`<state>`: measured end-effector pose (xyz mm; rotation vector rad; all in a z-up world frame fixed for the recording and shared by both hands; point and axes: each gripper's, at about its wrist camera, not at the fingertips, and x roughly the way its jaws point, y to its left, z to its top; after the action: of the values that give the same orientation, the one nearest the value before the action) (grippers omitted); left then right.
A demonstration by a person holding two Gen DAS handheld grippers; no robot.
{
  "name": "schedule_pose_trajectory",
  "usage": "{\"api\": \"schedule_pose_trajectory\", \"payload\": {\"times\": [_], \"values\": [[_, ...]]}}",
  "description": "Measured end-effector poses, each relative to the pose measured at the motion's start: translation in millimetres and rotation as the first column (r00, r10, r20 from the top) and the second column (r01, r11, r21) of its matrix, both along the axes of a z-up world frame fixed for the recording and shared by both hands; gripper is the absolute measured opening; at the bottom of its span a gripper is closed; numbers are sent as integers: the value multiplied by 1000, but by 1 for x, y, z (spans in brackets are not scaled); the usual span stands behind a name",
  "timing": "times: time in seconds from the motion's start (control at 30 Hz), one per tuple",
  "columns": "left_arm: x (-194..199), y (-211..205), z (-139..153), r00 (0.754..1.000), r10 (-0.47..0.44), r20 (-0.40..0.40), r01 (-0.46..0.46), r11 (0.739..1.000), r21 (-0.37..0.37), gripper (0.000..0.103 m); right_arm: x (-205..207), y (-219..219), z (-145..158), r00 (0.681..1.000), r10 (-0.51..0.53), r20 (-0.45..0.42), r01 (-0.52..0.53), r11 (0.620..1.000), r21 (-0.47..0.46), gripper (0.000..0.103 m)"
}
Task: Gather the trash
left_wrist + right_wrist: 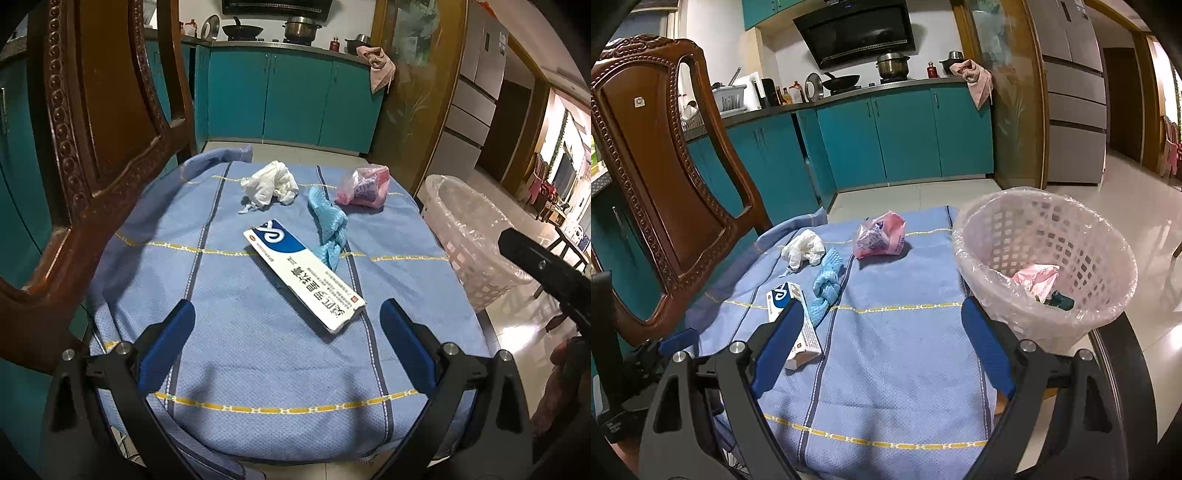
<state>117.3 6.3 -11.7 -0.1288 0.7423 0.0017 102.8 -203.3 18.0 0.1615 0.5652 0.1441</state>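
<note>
Trash inside the basket [997, 236] shows only from the right; both tongs [287, 325] [882, 325] gape released.

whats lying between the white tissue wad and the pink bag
A crumpled blue cloth lies between the tissue wad and the pink bag. Both views show it.

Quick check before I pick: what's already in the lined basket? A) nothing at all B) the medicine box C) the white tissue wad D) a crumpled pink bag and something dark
D: the right wrist view shows a crumpled pink bag and a dark item lying inside the basket.
</note>
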Motion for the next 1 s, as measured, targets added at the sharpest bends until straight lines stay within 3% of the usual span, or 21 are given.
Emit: {"api": "schedule_pose_trajectory", "payload": {"times": [0.23,0.4,0.57,0.67,0.7,0.73,0.8,0.9,1.0], "values": [[15,-6,-7,999,4,-34,-5,999,-37,100,0,-2,2,1000,-1,3,1,1000,14,86],[43,-20,-15,998,19,-53,-20,1000,-17,100,2,-3,1,1000,-5,1,5,1000,15,86],[75,-26,-30,993,48,-111,-54,998,-46,96,4,-4,-2,1000,-7,-11,7,1000,11,86],[91,-21,-51,978,63,-200,-79,994,-70,75,7,-3,-4,1000,0,-23,0,1000,2,86],[90,-19,-52,980,69,-186,-81,995,-62,71,7,-2,-5,1000,1,-25,-1,1000,-1,86],[90,-19,-52,978,72,-197,-83,995,-52,56,8,-1,-6,1000,3,-28,-3,1000,-3,86],[88,-12,-51,976,55,-211,-77,992,-96,46,12,1,-7,999,13,-36,-13,1000,-6,86],[75,-5,-38,982,28,-187,-45,995,-90,40,24,12,-10,997,47,-59,-48,999,-20,86],[53,4,-11,995,19,-101,-25,998,-51,31,44,32,-15,992,93,-88,-97,994,-45,86]]}}
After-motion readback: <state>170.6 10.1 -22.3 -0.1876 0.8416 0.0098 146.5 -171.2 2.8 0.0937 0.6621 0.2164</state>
